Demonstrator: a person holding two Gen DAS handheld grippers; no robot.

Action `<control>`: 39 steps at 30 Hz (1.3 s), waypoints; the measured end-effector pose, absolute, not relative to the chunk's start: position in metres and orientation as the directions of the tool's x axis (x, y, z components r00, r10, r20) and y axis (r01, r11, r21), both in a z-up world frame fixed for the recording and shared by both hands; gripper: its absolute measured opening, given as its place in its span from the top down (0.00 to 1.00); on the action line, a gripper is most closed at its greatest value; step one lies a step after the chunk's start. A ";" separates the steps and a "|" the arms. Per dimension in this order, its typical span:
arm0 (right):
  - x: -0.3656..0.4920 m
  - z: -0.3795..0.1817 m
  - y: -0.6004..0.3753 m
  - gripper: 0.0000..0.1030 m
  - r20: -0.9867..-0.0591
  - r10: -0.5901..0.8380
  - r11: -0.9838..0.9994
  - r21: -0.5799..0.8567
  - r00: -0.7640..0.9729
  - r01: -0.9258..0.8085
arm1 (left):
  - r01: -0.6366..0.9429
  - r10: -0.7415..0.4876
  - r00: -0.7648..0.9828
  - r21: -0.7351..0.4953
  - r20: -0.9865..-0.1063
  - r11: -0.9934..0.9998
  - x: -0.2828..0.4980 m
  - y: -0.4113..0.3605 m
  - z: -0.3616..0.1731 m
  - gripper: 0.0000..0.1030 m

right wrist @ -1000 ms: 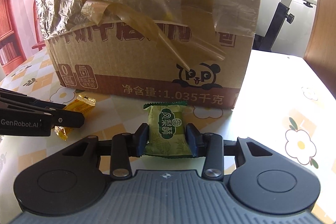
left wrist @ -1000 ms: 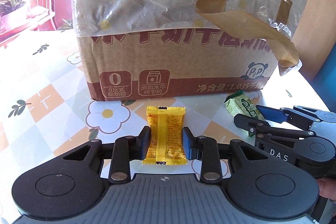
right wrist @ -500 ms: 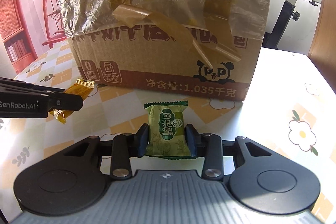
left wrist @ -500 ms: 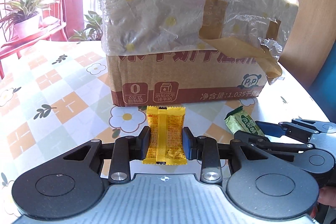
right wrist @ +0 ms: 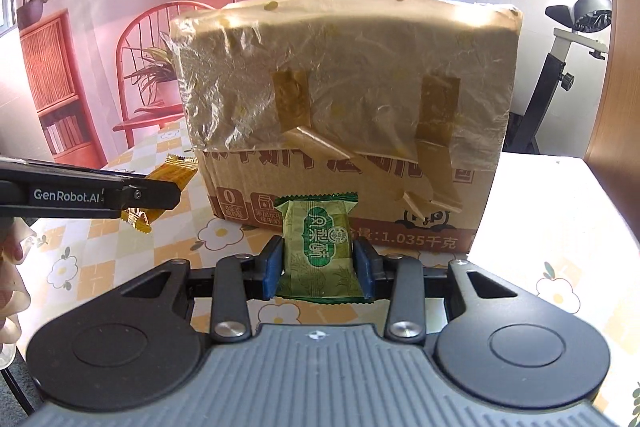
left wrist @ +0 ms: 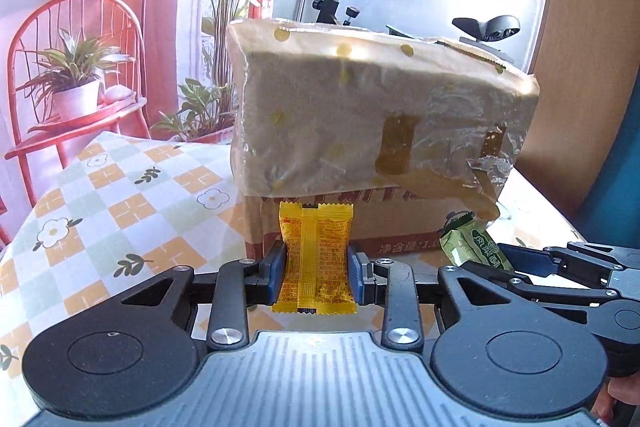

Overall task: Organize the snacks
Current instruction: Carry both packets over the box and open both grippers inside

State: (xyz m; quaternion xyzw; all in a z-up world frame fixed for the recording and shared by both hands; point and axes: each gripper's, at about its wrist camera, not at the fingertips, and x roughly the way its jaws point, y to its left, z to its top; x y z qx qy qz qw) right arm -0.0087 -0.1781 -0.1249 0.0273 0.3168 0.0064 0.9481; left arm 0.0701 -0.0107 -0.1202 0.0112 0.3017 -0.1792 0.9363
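Above the patterned tablecloth (left wrist: pixel 132 195), both hand-held grippers face the near side of a cardboard carton (right wrist: pixel 344 99). Left gripper (left wrist: pixel 316 267): clenched on a yellow snack packet (left wrist: pixel 315 259), gripped across the width at mid-height so that the sealed top edge stands upright and clear of the pads. Right gripper (right wrist: pixel 318 269): clenched on a green snack packet (right wrist: pixel 318 251), held in the same upright manner. The two grippers sit side by side, the right one just to the right of the left one, and the packets do not touch each other.

The carton stands on the far part of the table, its upper half covered by taped plastic film (right wrist: pixel 360 67). Whether the top is open cannot be determined from either view. Judged from the raised, level hold, the packets are probably being carried toward the carton for deposit. Holding by the sides keeps the soft wrappers from folding during transfer.
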 end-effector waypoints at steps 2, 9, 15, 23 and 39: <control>-0.010 -0.108 -0.178 0.62 -0.569 0.039 0.998 0.068 0.821 0.000 | 0.348 -0.335 0.779 -0.079 -0.530 0.934 0.073 -0.010 -0.102 0.67; -0.001 -0.046 -0.181 0.62 -0.441 0.045 0.999 0.045 0.896 -0.028 | 0.367 -0.366 0.835 -0.079 -0.410 0.927 0.088 -0.018 -0.047 0.67; 0.032 0.001 -0.201 0.62 -0.381 0.029 1.000 0.005 0.924 -0.029 | 0.392 -0.404 0.833 -0.112 -0.378 0.913 0.130 -0.035 -0.012 0.67; 0.117 0.009 -0.249 0.62 -0.457 -0.055 0.998 -0.059 0.888 0.031 | 0.388 -0.372 0.824 -0.052 -0.426 0.920 0.197 -0.069 -0.011 0.67; 0.165 -0.024 -0.271 0.61 -0.562 -0.061 0.997 0.000 0.825 0.074 | 0.401 -0.367 0.782 -0.044 -0.504 0.915 0.241 -0.078 -0.040 0.63</control>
